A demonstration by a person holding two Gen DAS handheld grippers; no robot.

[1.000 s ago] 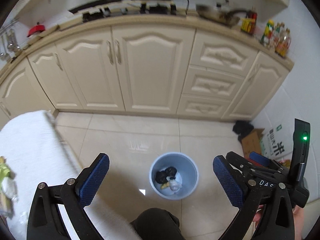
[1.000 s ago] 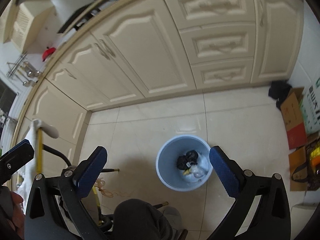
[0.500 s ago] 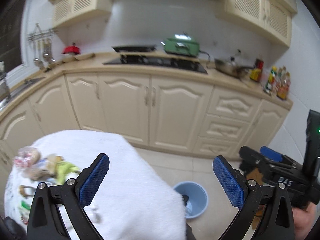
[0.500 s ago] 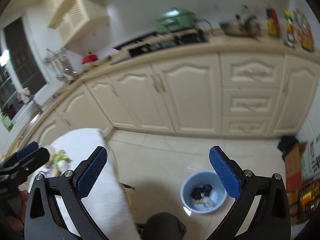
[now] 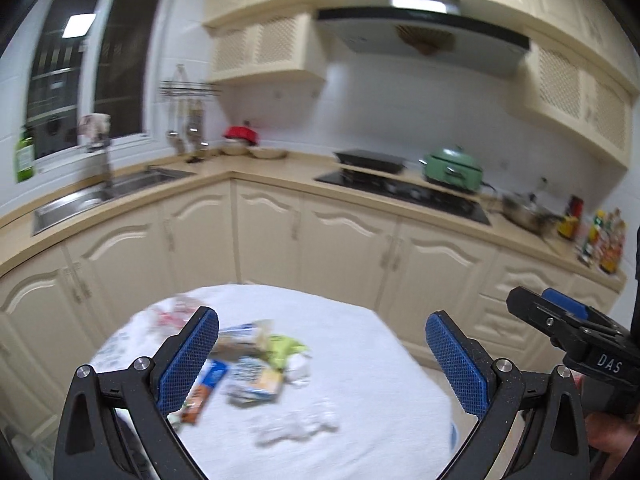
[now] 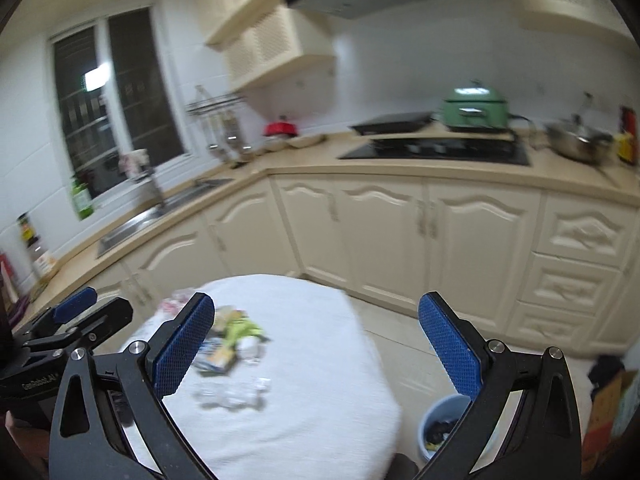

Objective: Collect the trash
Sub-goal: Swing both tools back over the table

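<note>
Wrappers point(image 5: 248, 364) piled lower left on the tabletop point(image 5: 360, 360); both grippers wide apart and empty, so I'd drop the left gripper point(image 5: 320, 360) straight down onto one piece.

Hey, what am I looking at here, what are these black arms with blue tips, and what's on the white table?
These are two handheld claws, one in each of a person's hands, each with a camera looking out along its two blue-padded fingers. One picture comes from the left claw, the other from the right claw. Both are open and hold nothing. Below them is a round table under a white cloth, with a blurred pile of wrappers and crumpled trash on it. A blue bin stands on the floor beside the table, with some trash inside. Behind is a kitchen counter.
</note>
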